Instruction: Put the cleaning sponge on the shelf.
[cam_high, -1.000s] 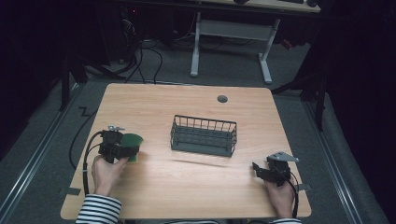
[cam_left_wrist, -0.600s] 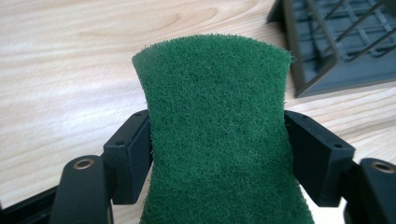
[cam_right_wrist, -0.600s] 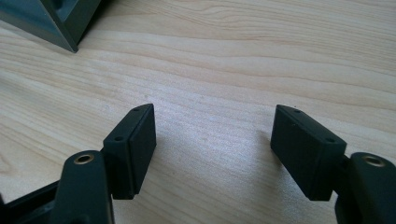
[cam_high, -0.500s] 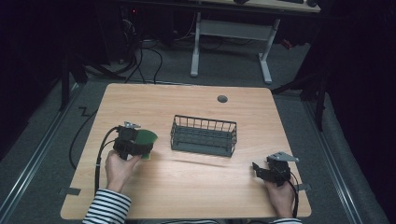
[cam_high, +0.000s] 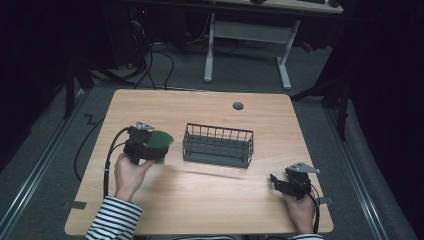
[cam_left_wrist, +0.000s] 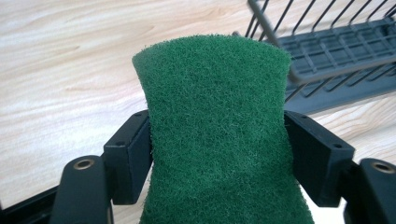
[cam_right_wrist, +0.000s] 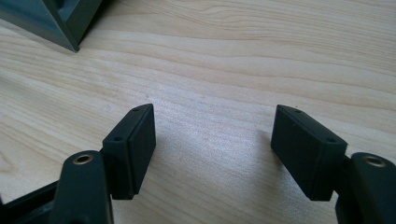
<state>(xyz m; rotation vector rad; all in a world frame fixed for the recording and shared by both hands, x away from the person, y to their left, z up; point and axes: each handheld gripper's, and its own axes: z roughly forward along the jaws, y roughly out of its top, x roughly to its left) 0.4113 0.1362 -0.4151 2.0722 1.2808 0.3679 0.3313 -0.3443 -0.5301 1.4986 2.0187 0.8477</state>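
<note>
My left gripper (cam_left_wrist: 217, 154) pinches the green scouring pad (cam_left_wrist: 219, 140) just beside the wire basket (cam_high: 218, 145), so I judge I'm carrying it there and must next lift it over the rim, while my right gripper (cam_right_wrist: 212, 149) rests spread on the table (cam_high: 200, 200)

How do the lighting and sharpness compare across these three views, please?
High view: the table is lit and its surroundings are dark. Left gripper view: the green scouring pad is crisp, while the wire basket is slightly blurred. Right gripper view: a soft sheen lies on the wood between the open jaws.
</note>
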